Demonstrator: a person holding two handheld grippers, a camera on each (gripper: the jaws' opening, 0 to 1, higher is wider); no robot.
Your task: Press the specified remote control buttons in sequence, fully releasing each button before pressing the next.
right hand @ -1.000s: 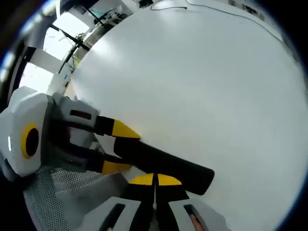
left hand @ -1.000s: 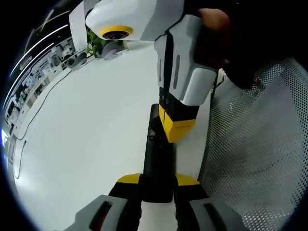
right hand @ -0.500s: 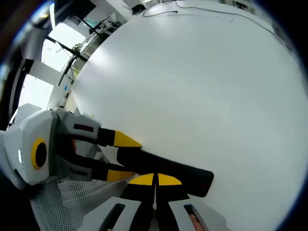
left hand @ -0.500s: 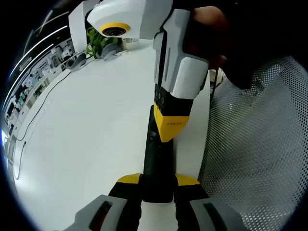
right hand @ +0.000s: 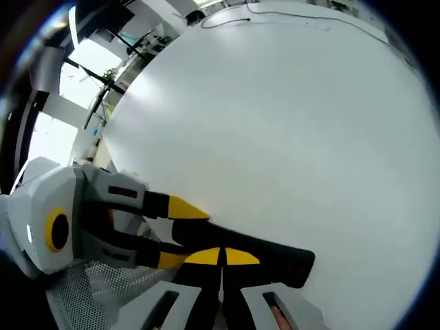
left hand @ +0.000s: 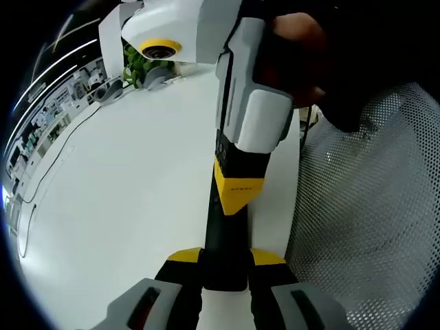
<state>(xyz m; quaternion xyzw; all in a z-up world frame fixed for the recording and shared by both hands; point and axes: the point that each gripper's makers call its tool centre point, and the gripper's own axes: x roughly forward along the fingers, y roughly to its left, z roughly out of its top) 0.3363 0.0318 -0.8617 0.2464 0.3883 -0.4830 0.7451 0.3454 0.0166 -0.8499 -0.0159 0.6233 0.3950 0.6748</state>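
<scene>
In the left gripper view, the left gripper (left hand: 225,260) has its two yellow-tipped jaws clamped on the near end of a long, slim black remote control (left hand: 225,240), one jaw on each long edge. The remote runs straight away from the jaws across the smooth white tabletop (left hand: 130,185). The right gripper (left hand: 238,194) comes down onto the remote's upper face with its yellow tip pressed together, touching the remote partway along its length; a person's hand (left hand: 297,51) grips the white and grey body above it. Just beside the remote, on the side away from the open tabletop, stands a white perforated metal mesh panel (left hand: 364,213). Well beyond the remote's far end, near the table edge, sit green plant leaves (left hand: 137,60), and a thin dark cable (left hand: 51,161) trails across the tabletop.

In the right gripper view, the right gripper's (right hand: 221,257) yellow jaws are drawn tight together with no gap, their tips resting against the remote (right hand: 254,252), which lies across in front of them. The left gripper (right hand: 172,230) grasps the remote's end, with the mesh panel (right hand: 96,292) below it.
</scene>
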